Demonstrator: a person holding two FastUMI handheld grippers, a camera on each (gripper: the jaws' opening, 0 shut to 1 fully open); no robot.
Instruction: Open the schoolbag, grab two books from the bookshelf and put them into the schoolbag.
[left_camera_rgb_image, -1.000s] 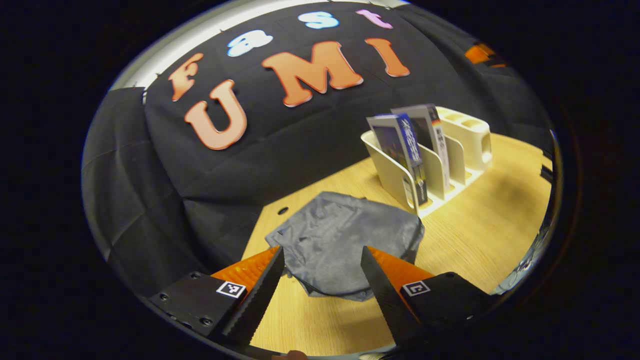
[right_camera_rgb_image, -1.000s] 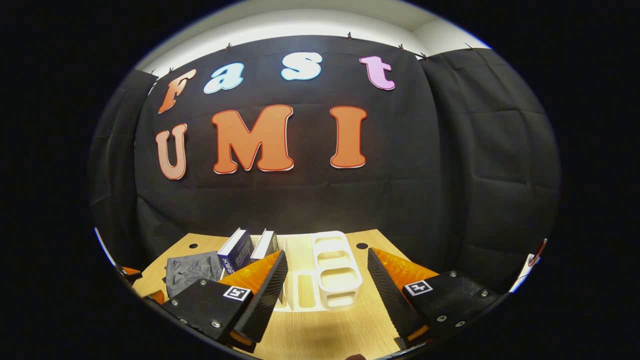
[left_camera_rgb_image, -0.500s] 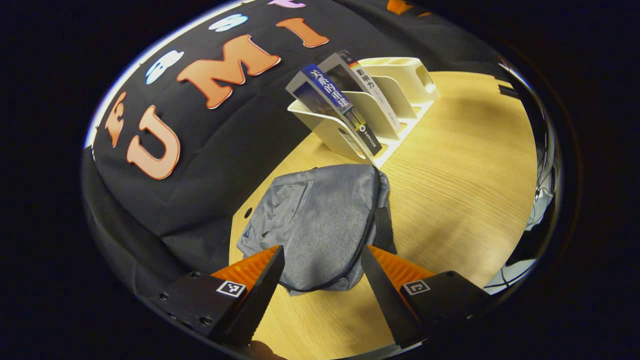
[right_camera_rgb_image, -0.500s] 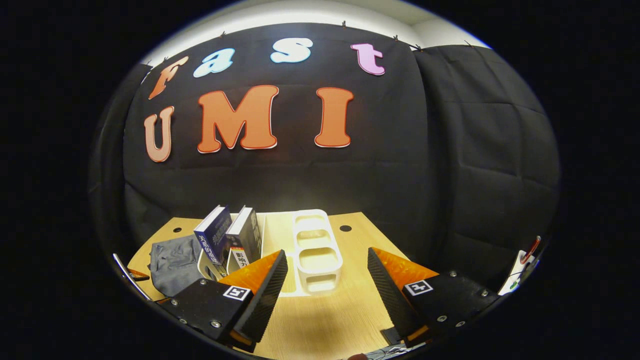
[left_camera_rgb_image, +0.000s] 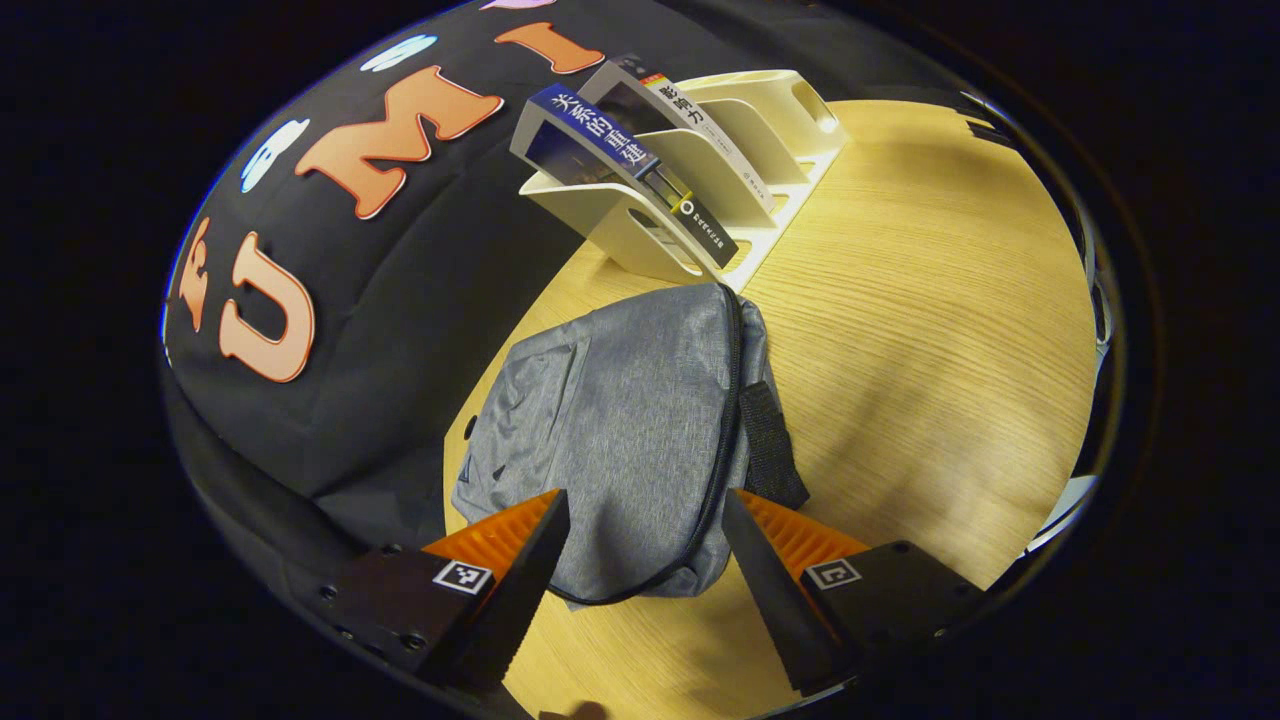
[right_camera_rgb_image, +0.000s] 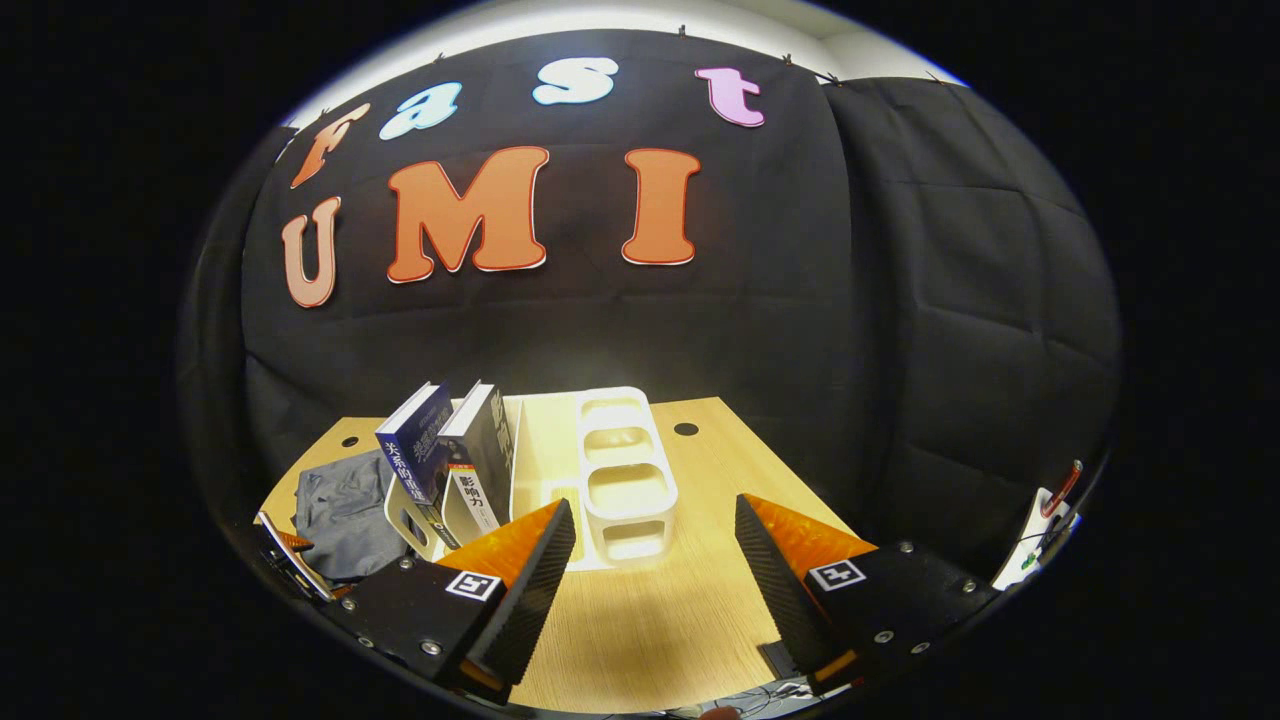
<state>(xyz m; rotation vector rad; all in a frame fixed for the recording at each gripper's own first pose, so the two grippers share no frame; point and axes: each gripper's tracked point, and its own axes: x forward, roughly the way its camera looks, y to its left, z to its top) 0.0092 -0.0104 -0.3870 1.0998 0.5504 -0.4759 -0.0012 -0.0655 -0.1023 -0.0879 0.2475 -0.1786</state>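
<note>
A grey schoolbag (left_camera_rgb_image: 620, 420) lies flat on the wooden table (left_camera_rgb_image: 930, 330), with a dark zipper line (left_camera_rgb_image: 735, 380) along its right edge and a black strap (left_camera_rgb_image: 772, 450) beside it. My left gripper (left_camera_rgb_image: 642, 512) hovers open just above the bag's near end, touching nothing. Behind the bag stands a cream bookshelf (left_camera_rgb_image: 760, 130) holding a blue book (left_camera_rgb_image: 590, 125) and a grey book (left_camera_rgb_image: 690, 125), both leaning. My right gripper (right_camera_rgb_image: 655, 512) is open and empty in front of the bookshelf (right_camera_rgb_image: 622, 470). There the blue book (right_camera_rgb_image: 415, 450), grey book (right_camera_rgb_image: 480, 465) and bag (right_camera_rgb_image: 345, 510) sit to its left.
The bookshelf's right-hand end has empty pen compartments (right_camera_rgb_image: 618, 490). Two round cable holes (right_camera_rgb_image: 686, 428) mark the table's back edge. The black cloth wall runs close behind the shelf and bag. Bare wood lies right of the bag (left_camera_rgb_image: 900, 400).
My left gripper has tipped downward and come closer over the bag, which now looks larger. The right gripper has risen slightly, so the shelf and books show more from above.
</note>
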